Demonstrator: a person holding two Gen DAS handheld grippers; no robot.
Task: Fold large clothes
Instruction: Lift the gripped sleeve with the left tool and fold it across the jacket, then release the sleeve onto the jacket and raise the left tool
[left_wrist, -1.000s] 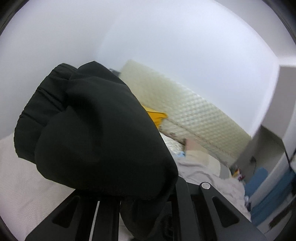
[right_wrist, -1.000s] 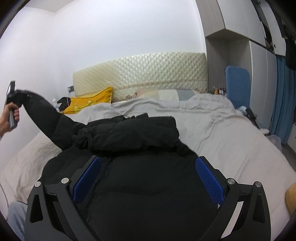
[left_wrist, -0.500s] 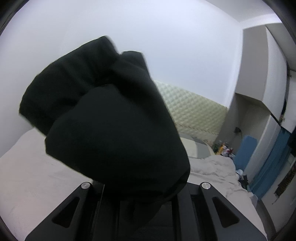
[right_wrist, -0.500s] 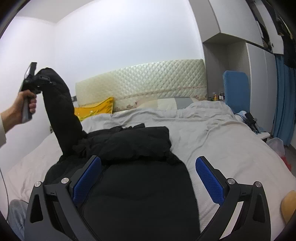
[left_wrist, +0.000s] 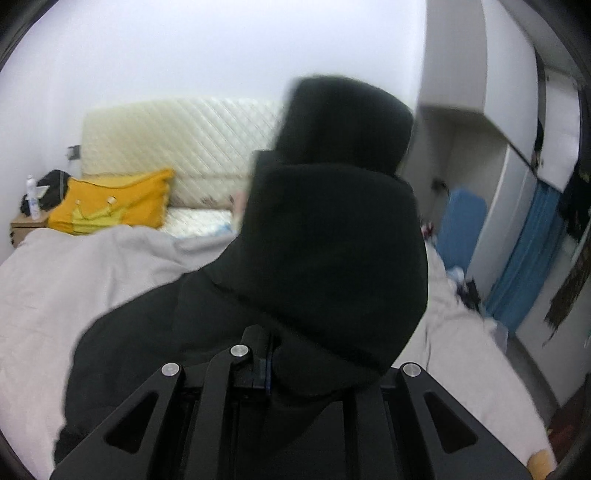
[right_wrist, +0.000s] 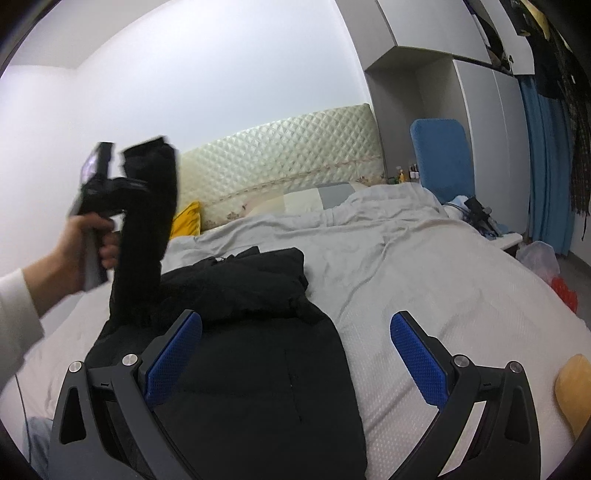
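Right wrist view showed us one black padded jacket (right_wrist: 236, 332) spread on the bed (right_wrist: 443, 295), filling the lower centre of the frame, with one sleeve (right_wrist: 144, 236) lifted upright at the left. We counted two grippers. Our left gripper (right_wrist: 123, 184), at the upper left of the frame, was clenched on the sleeve's cuff, and one hand (right_wrist: 85, 251) in a white sleeve end gripped its handle. Our right gripper (right_wrist: 295, 354) sat at the bottom of the frame with its two blue pads (right_wrist: 417, 354) spread wide, one at each side of the jacket's body and grasping nothing; we could not tell if it touched the cloth.

From the left wrist view, the sleeve (left_wrist: 332, 236) bulged up over the left gripper (left_wrist: 271, 362) and filled the centre, hiding the fingertips, while the rest of the jacket trailed down to the lower left.

Outward from the jacket, we saw one grey-white duvet (left_wrist: 74, 273), one yellow pillow (left_wrist: 110, 206) at the left, one quilted cream headboard (right_wrist: 288, 155), one blue chair back (right_wrist: 439, 155) at the right, and one blue curtain (right_wrist: 546, 166) at the far right. One orange item (right_wrist: 574, 387) peeked in at the lower right edge.
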